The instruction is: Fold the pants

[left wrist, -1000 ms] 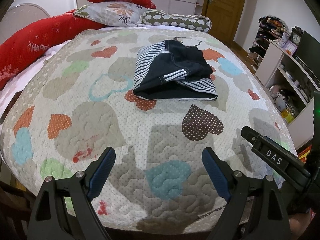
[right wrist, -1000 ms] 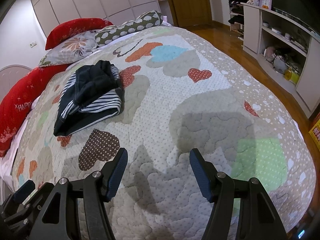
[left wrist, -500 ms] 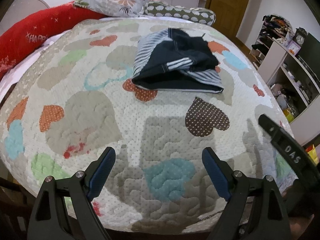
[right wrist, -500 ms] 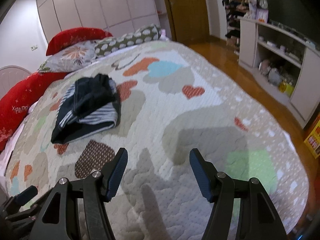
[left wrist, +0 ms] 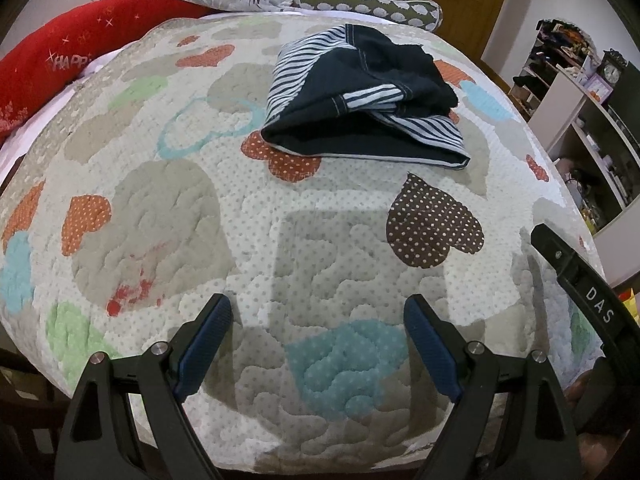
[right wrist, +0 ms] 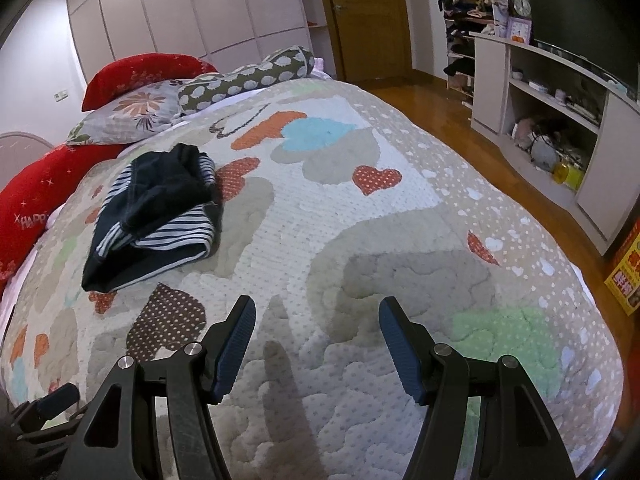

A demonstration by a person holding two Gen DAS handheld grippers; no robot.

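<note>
Over the near edge of the bed (left wrist: pixel 168 216), the left gripper (left wrist: pixel 318 340) and right gripper (right wrist: pixel 316 340) hang with fingers apart, holding nothing. Farther up the quilt, toward the pillows (right wrist: pixel 132 112), lie the folded pants (left wrist: pixel 360 100).

My left tool (left wrist: pixel 318 338) hangs with its blue pads spread wide, gripping nothing. My right tool (right wrist: pixel 318 340) is likewise spread wide and empty, its black body edging into the left wrist view.
</note>
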